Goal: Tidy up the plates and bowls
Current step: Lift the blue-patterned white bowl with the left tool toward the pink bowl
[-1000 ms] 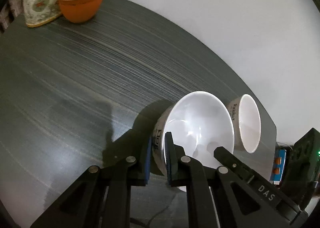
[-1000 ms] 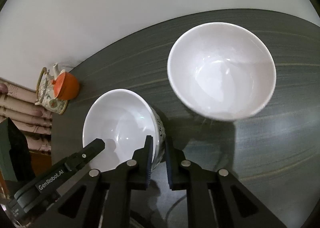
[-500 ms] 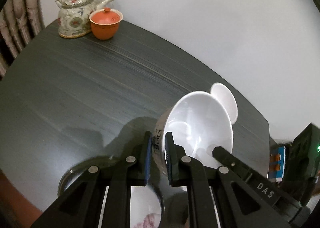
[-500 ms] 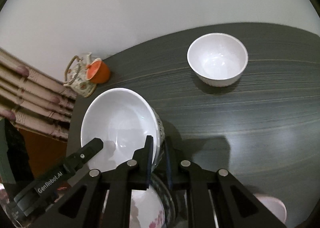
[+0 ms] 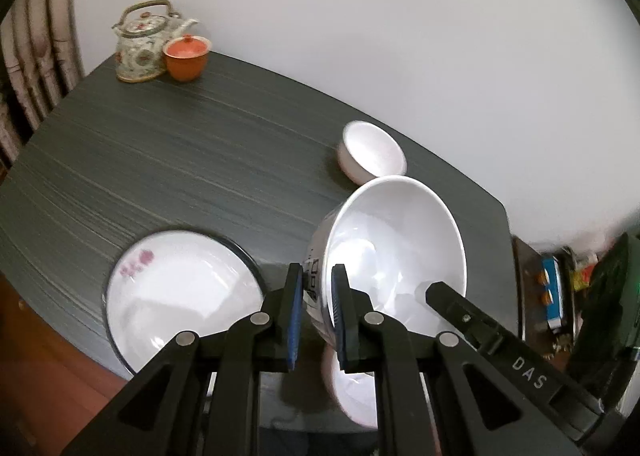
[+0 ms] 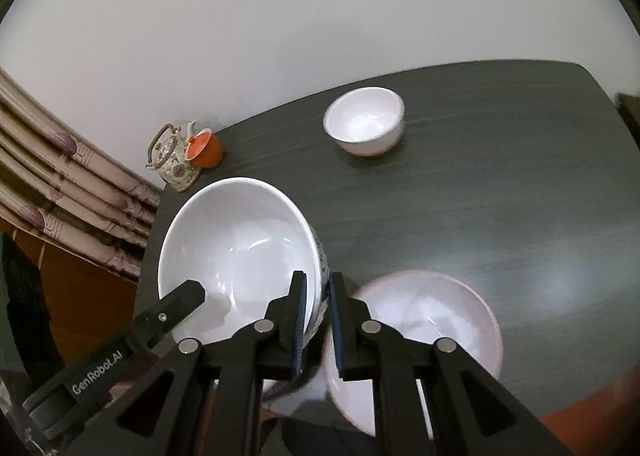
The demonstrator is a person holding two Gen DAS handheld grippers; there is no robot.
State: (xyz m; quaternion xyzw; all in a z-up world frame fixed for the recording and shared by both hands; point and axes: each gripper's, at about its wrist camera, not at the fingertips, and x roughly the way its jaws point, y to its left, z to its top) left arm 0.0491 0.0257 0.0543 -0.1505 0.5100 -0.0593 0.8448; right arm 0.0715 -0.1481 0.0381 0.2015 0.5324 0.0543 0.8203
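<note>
Both grippers hold one big white bowl with blue markings (image 5: pixel 396 252), also in the right wrist view (image 6: pixel 236 248), lifted above the table. My left gripper (image 5: pixel 316 316) is shut on its left rim; my right gripper (image 6: pixel 316 320) is shut on its right rim. A white plate with a dark rim and pink flowers (image 5: pixel 180 296) lies below left. A pale pink-white bowl (image 6: pixel 420 336) sits below right, also partly seen in the left wrist view (image 5: pixel 352 392). A small white bowl (image 5: pixel 370 152) stands at the back, also in the right wrist view (image 6: pixel 364 120).
A patterned teapot (image 5: pixel 144 42) and an orange lidded cup (image 5: pixel 186 56) stand at the far left corner of the dark table (image 5: pixel 180 152), by a curtain (image 6: pixel 60 184). Clutter lies off the table's right edge (image 5: pixel 556 296).
Both grippers have risen and pulled back toward the table's near side with the big bowl. The small bowl has receded; the flowered plate and pink-white bowl have come into view below.
</note>
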